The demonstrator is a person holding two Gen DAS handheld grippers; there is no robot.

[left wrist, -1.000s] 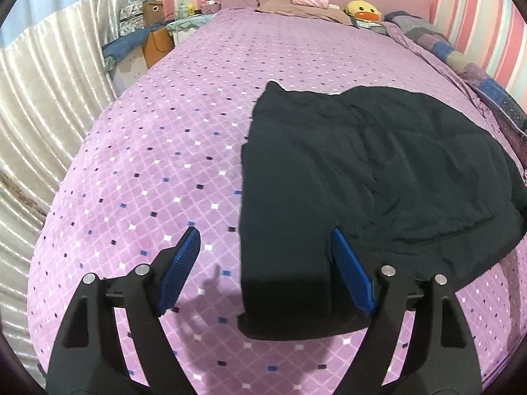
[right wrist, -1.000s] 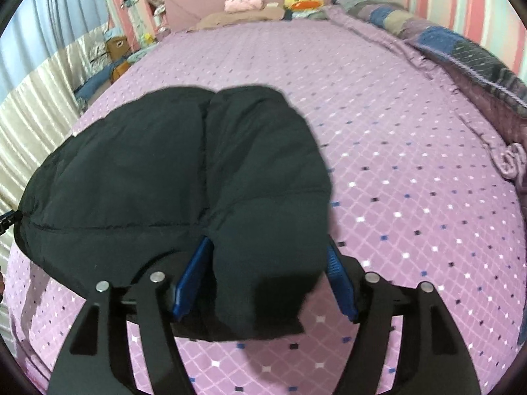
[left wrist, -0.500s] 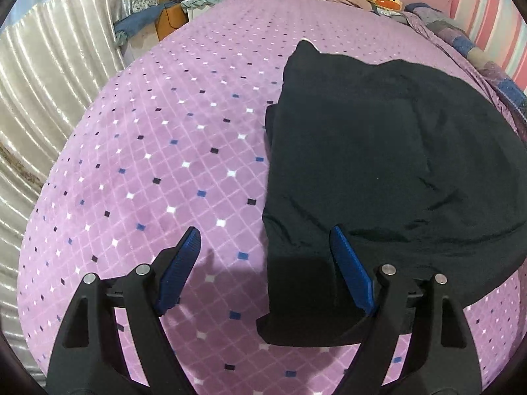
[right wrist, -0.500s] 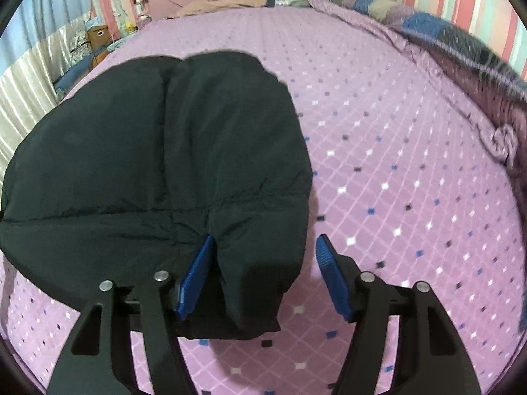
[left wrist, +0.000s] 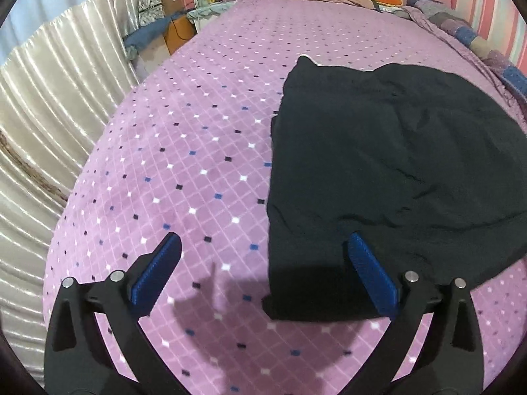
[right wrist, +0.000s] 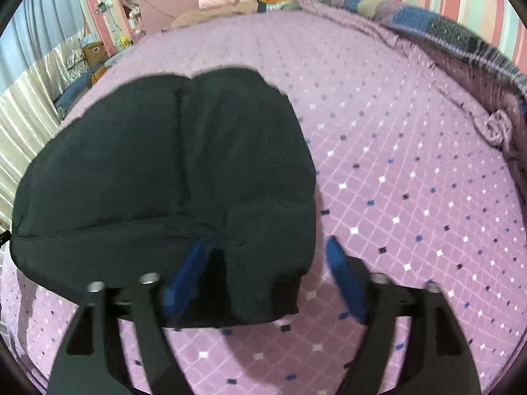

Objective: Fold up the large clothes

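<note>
Both tongs are letting go at once. On the left tongs (left wrist: 263,271) the jaws are opening and already stand spread wide, wider than a second ago; the near left corner of the black garment (left wrist: 378,164) lies between them, but neither blue pad presses on it, and one pad hangs over bare bedspread. On the right tongs (right wrist: 263,278) the jaws are opening too. A second ago they sat closer in on the folded near edge of the cloth; now the right-hand pad stands clear of it over the sheet, while the left-hand pad is still close against or just under a fold. This view is blurred, so whether that pad touches cannot be told.

The garment rests on the purple diamond-patterned bed (left wrist: 197,164), towards its near end, doubled over into a thick, roughly rectangular bundle with a rounded far edge. Compared with a second ago it lies flatter, with no part lifted.

Judging from that, a fold has just been laid down and released. What remains is probably one more fold or some smoothing, since the bundle looks puffy and its near left corner sticks out beyond the rest.
</note>
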